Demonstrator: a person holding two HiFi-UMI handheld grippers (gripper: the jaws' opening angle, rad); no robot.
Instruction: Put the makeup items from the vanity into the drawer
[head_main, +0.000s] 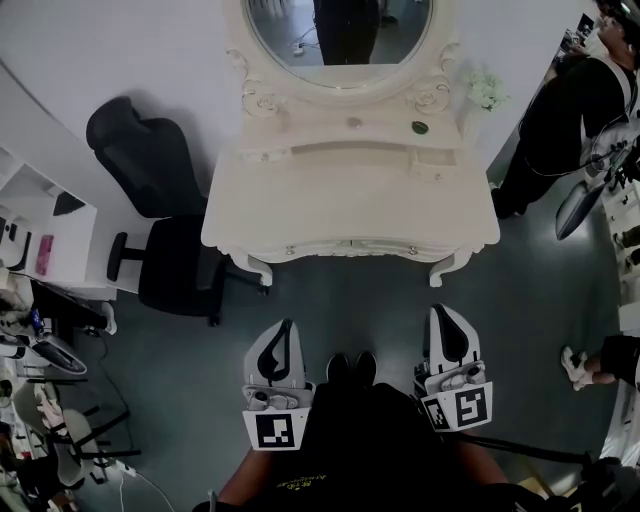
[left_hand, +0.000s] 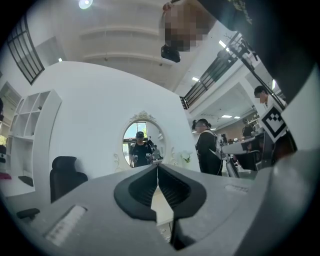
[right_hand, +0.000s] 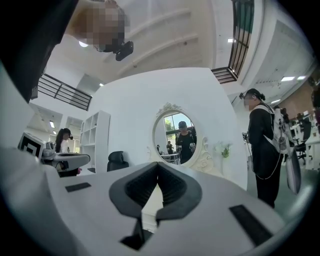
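Grey floor (head_main: 350, 300) below, white wall (head_main: 120, 50) behind. White vanity (head_main: 350, 205) straight ahead against that wall, oval mirror (head_main: 340, 30) above, drawer (head_main: 350, 249) flush under the top. Black chair (head_main: 165, 230) just left; person (head_main: 570, 120) standing at right. Held level over the floor, well short of the vanity: left gripper (head_main: 287, 325) and right gripper (head_main: 438, 310), both closed on nothing. Small dark item (head_main: 420, 127) on the vanity's raised back ledge, right of centre.
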